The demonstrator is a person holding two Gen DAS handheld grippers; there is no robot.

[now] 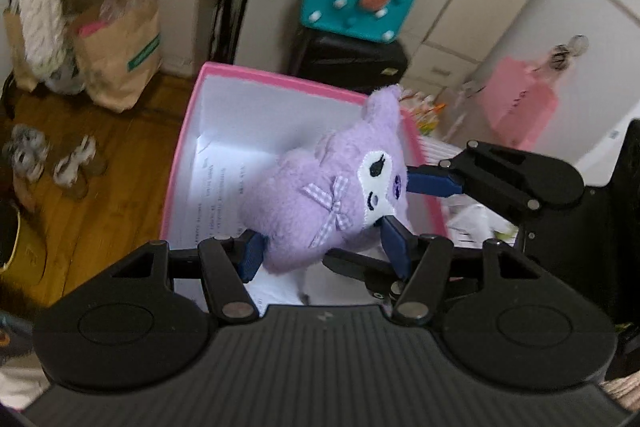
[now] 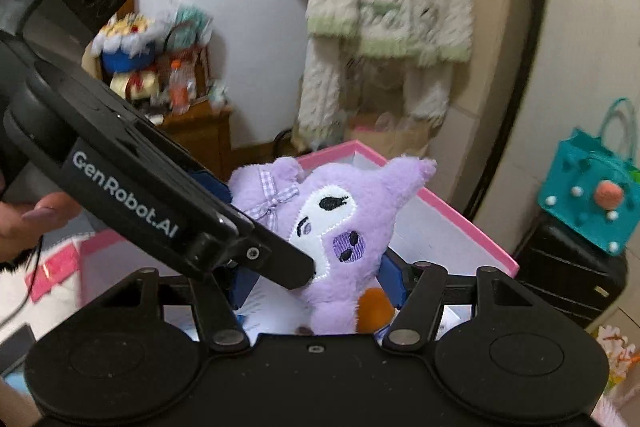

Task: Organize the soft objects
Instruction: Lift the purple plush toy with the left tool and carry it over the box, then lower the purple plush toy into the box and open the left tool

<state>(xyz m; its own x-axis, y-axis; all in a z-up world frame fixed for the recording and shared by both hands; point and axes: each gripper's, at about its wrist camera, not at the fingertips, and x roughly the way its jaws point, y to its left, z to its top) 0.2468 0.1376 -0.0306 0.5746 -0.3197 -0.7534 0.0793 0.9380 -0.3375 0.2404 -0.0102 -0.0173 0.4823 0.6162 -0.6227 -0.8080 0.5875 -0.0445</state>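
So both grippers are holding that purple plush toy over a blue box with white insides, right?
Not quite: the box has a pink rim, not blue, as the left wrist view shows. Both the left gripper and right gripper do hold the purple plush toy over it.

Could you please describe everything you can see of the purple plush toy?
The purple plush toy is fuzzy lilac fabric with pointed ears, a white stitched face with dark eyes and a gingham bow. It is tilted above the open pink box. The left gripper clamps its body, and the right gripper also grips it, a blue finger pressing its face.

Printed sheet (image 1: 216, 199) in pink box (image 1: 188, 131) — text too blurred to read.
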